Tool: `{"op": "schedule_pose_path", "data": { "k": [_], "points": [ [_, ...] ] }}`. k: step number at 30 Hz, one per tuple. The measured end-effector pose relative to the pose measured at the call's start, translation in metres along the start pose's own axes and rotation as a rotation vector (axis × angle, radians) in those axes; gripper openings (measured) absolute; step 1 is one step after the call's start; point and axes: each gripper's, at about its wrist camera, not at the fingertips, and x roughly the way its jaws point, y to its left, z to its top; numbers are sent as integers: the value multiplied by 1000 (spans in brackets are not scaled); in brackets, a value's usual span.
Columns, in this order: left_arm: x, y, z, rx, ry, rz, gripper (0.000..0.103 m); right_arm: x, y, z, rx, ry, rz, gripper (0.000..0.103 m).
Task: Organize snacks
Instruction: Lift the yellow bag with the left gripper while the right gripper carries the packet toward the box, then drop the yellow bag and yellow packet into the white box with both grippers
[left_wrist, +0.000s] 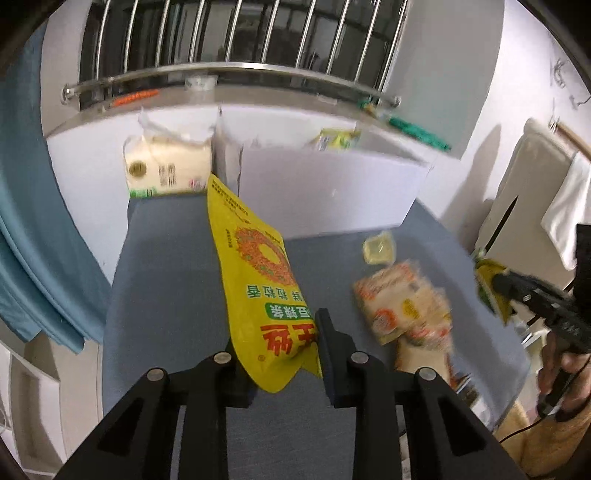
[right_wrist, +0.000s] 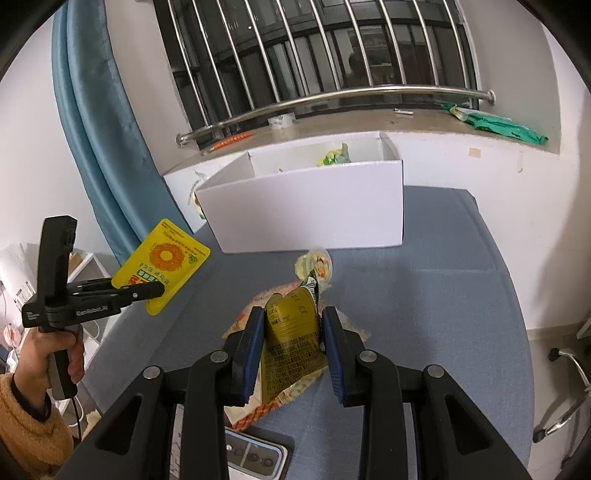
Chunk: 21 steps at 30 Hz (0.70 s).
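Right claw (right_wrist: 291, 343) gripping olive packet (right_wrist: 291, 332)

The orange snack packets (left_wrist: 406, 306) are motion-blurred, their print unreadable; a phone (right_wrist: 255, 456) lies half hidden beneath the tongs.

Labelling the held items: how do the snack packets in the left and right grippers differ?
The yellow packet in the left gripper is bright yellow with an orange ring; the olive packet in the right gripper is dull olive with dense small print. The yellow one looks flat, the olive one crumpled. Both are clamped, lifted above the table.
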Motion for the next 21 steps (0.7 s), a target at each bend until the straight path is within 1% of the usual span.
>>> {"op": "schedule_pose_path", "data": {
  "k": [4, 6, 7, 11, 12, 13, 17, 18, 21],
  "points": [
    [-20, -10, 26, 15, -82, -28, 29, -5, -1, 17, 27, -39, 34, 34],
    [-25, -15, 42, 29, -108, -31, 29, -7, 1, 30, 18, -57, 29, 34],
    [-27, -17, 51, 31, -125, -35, 29, -8, 1, 41, 10, -78, 25, 34],
    [-27, -26, 94, 66, -169, -48, 29, -3, -1, 80, 10, -115, 31, 34],
    [-25, -28, 104, 73, -175, -48, 29, 1, -4, 97, 18, -123, 36, 34],
    [-20, -28, 119, 78, -180, -45, 29, 5, -6, 108, 23, -132, 34, 34],
    [6, -27, 157, 78, -173, -34, 29, 28, -16, 152, 28, -145, 14, 34],
    [14, -25, 165, 75, -168, -30, 30, 35, -19, 161, 30, -138, 13, 34],
    [41, -17, 186, 50, -143, -13, 30, 60, -34, 185, 59, -106, -30, 34]
  ]
}}
